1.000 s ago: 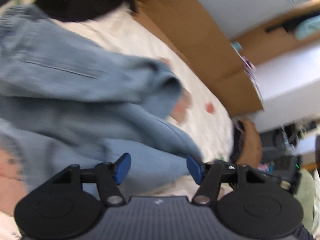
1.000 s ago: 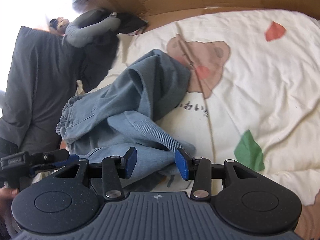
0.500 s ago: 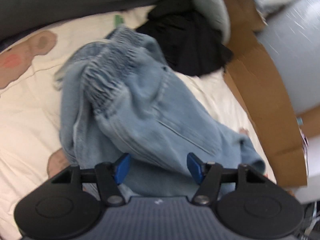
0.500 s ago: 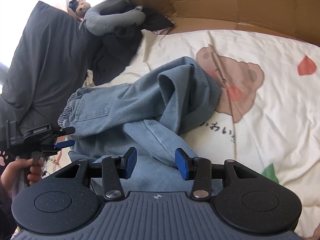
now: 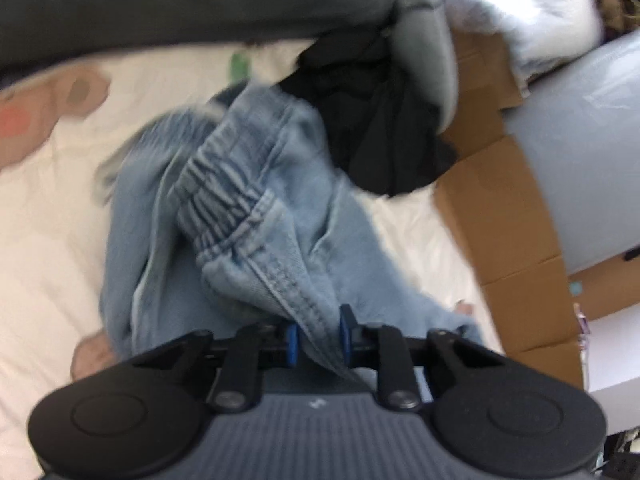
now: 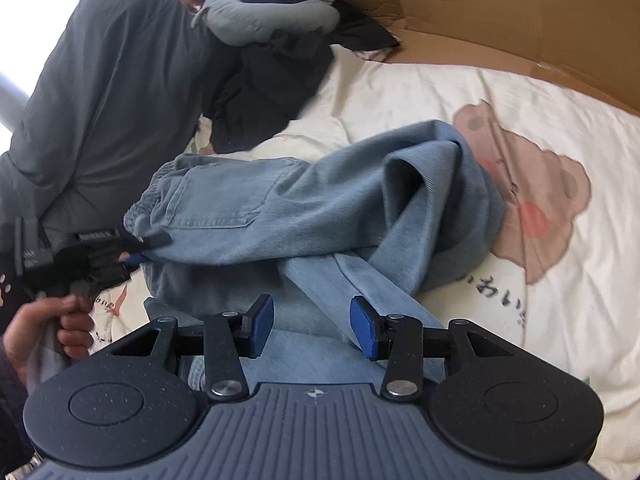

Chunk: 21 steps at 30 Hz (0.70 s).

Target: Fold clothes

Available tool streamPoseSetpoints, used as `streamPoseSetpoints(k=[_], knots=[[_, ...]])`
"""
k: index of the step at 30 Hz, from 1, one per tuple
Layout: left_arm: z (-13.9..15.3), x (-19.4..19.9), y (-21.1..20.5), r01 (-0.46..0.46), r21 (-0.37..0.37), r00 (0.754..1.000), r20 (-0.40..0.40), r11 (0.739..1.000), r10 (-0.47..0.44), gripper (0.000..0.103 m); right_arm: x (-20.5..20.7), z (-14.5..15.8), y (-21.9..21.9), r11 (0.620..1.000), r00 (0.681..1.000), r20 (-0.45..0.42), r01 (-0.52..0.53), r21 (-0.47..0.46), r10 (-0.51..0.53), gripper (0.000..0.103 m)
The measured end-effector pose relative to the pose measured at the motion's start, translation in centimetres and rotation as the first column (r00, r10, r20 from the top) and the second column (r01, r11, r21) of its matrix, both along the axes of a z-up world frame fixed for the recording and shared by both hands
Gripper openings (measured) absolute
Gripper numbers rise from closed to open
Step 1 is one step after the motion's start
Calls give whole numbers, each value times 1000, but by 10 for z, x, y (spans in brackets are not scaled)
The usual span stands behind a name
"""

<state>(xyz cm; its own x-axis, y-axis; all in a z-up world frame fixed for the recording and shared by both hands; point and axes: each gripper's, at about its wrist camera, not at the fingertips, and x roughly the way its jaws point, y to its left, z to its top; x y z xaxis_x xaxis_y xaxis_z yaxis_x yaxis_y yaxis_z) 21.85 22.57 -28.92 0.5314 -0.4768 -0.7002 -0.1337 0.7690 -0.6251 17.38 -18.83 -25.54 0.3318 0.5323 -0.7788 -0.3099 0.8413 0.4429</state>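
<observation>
The left gripper is closing on the jeans' stitched edge (fabric already pinched between); the right gripper hovers apart above a leg.

Cream bear-print bedsheet under everything. Light blue jeans crumpled right ahead of right gripper. Black garment further out, up-left. Big grey pillow far left. Cardboard along far edge.
</observation>
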Motion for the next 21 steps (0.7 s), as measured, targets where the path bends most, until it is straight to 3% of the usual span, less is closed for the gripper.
streamPoseSetpoints(k=[6, 11, 21], knots=[[43, 28, -12, 85, 1, 987, 138, 996, -84, 15, 7, 2, 11, 1000, 1000, 12, -12, 12, 11, 50], [57, 63, -41, 121, 42, 972, 199, 992, -127, 15, 9, 5, 11, 1000, 1000, 19, -10, 12, 10, 50], [61, 120, -60, 151, 86, 962, 215, 985, -166, 15, 16, 3, 3, 1000, 1000, 23, 12, 14, -12, 50]])
